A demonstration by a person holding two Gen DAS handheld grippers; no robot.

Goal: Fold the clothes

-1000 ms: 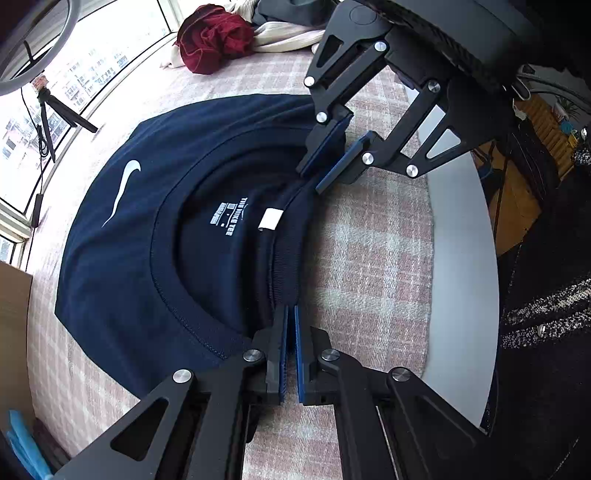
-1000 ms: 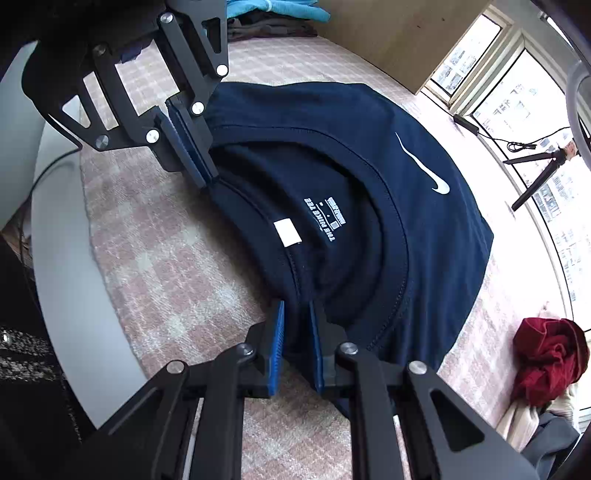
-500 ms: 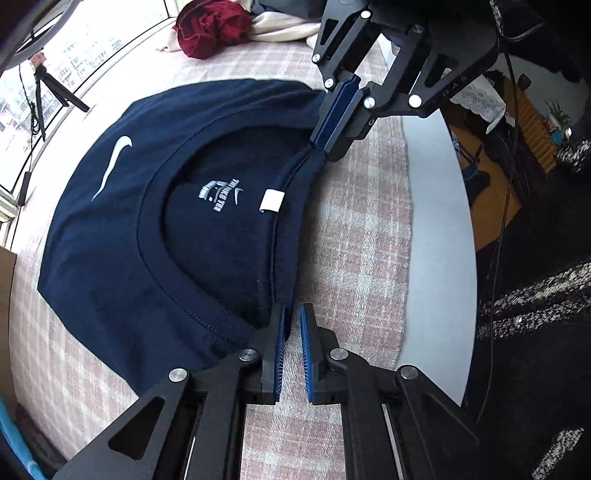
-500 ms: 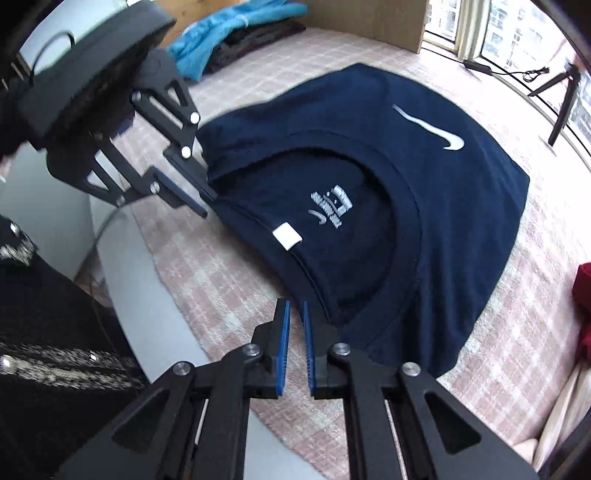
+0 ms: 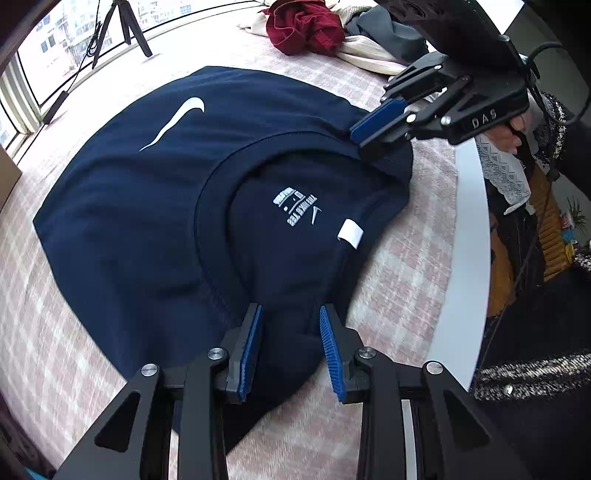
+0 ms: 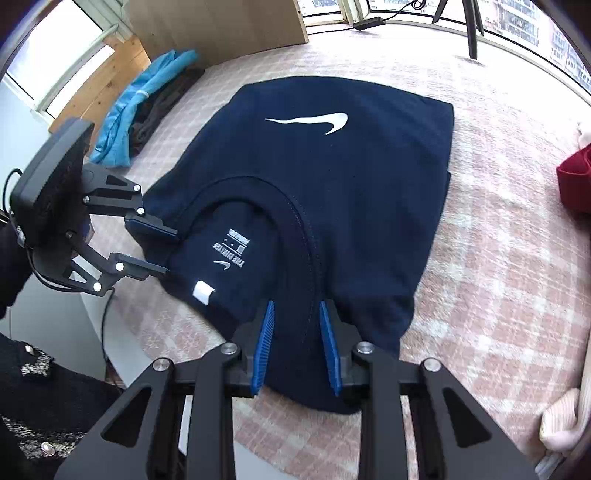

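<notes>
A: Where do we stand? The navy T-shirt (image 5: 207,192) lies folded and flat on the checked cloth (image 5: 399,266), neckline towards us, white logo at about twelve o'clock from the collar in the right wrist view.

B: Both tools are letting go. The left gripper (image 5: 290,343) has its jaws opening, with the shoulder fold between them, but the pads look clear of the cloth. The right gripper (image 6: 297,341) is the same: jaws opening over the other shoulder, fabric in the gap, nothing clenched.

A: So how do we finish this release well?

B: We judge it best to let the jaws spread fully before lifting, and to lift straight off, so that no ribbed pad drags the fold open. Should the collar edge bunch, we can press it flat afterwards.

A: Any containers to mind?

B: We see none, no basket or box. Only loose heaps: a red garment (image 5: 306,26) on pale clothes at one o'clock in the left wrist view, and blue clothing (image 6: 142,99) at ten o'clock in the right.
</notes>
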